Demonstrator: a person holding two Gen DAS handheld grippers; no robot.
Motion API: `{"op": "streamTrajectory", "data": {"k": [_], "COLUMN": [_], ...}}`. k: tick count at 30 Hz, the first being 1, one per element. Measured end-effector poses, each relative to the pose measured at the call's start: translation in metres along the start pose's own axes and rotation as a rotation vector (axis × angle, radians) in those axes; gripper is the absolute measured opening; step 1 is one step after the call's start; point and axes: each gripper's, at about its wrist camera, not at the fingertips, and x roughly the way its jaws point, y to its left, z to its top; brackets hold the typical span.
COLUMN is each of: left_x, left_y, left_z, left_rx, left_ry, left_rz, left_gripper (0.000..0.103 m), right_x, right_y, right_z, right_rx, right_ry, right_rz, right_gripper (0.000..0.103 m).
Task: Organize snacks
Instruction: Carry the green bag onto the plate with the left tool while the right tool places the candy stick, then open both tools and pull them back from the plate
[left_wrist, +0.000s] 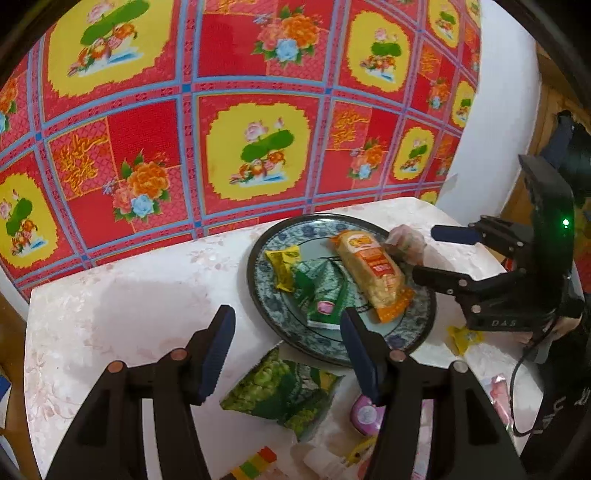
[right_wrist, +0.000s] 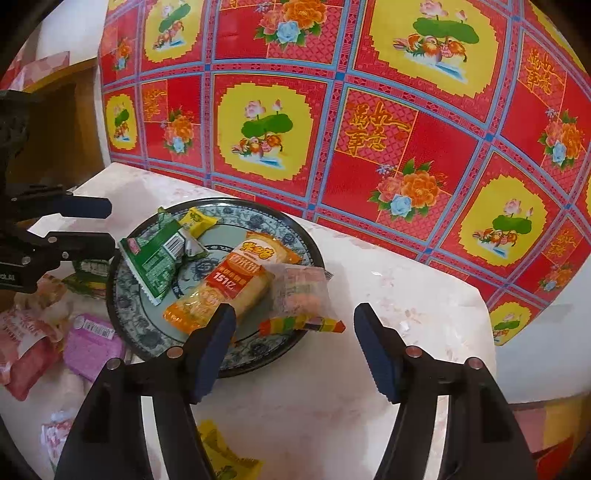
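- Left gripper (left_wrist: 288, 350): fingers spread wide, nothing between them; poised over the near rim of the plate, with a green grape-print packet (left_wrist: 282, 393) lying on the table just below.
- Right gripper (right_wrist: 295, 349): fingers spread wide, nothing pinched; a clear packet with a rainbow-striped edge (right_wrist: 301, 301) lies just ahead, overhanging the plate's rim.
- Blue-and-white patterned plate (right_wrist: 127, 314): holds an orange rice-cracker packet (right_wrist: 236, 286), a green packet (right_wrist: 157, 258) and a small yellow packet (right_wrist: 197, 219).
- To the right gripper's left, off the plate: pink and purple packets (right_wrist: 92, 345) on the table.
- Table (left_wrist: 122, 306): pale marble-look top with faint pink blossoms, rounded corners.
- Backdrop: red, yellow and blue floral cloth (left_wrist: 221, 110) hung directly behind the table; white wall (left_wrist: 506, 92) beside it.
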Motion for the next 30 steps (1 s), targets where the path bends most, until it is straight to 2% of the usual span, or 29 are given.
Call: {"op": "streamTrajectory", "data": {"k": [7, 10, 14, 17, 20, 25, 30], "left_x": [-0.004, -0.012, -0.040, -0.069, -0.098, -0.130, -0.147], "left_y": [-0.006, -0.009, -0.016, -0.025, -0.031, -0.037, -0.043], "left_z": [-0.001, 0.002, 0.008, 0.006, -0.004, -0.035, -0.081], "left_rx": [0.042, 0.075, 0.078, 0.093, 0.074, -0.006, -0.065], "left_ry": [-0.009, -0.011, -0.061, -0.100, -0.149, -0.165, -0.187], "left_rz": [-0.010, -0.003, 0.016, 0.047, 0.063, 0.003, 0.044], "left_gripper": [0.062, 0.062, 0.068, 0.070, 0.074, 0.074, 0.074], "right_x": [-0.003, 0.000, -0.001, -0.021, -0.043, -0.072, -0.098], "right_y": [0.005, 0.001, 0.004, 0.010, 0.015, 0.038, 0.059], "right_z": [-0.001, 0.000, 0.003, 0.004, 0.003, -0.015, -0.049], "right_rx": [-0.026, -0.014, -0.005, -0.019, -0.009, -0.010, 0.014], "right_ry": [-0.007, 0.006, 0.043, 0.021, -0.011, -0.034, -0.060], "right_rz": [0.003, 0.032, 0.050, 0.047, 0.054, 0.065, 0.100], "right_gripper": [0.068, 0.068, 0.068, 0.068, 0.068, 0.068, 0.068]}}
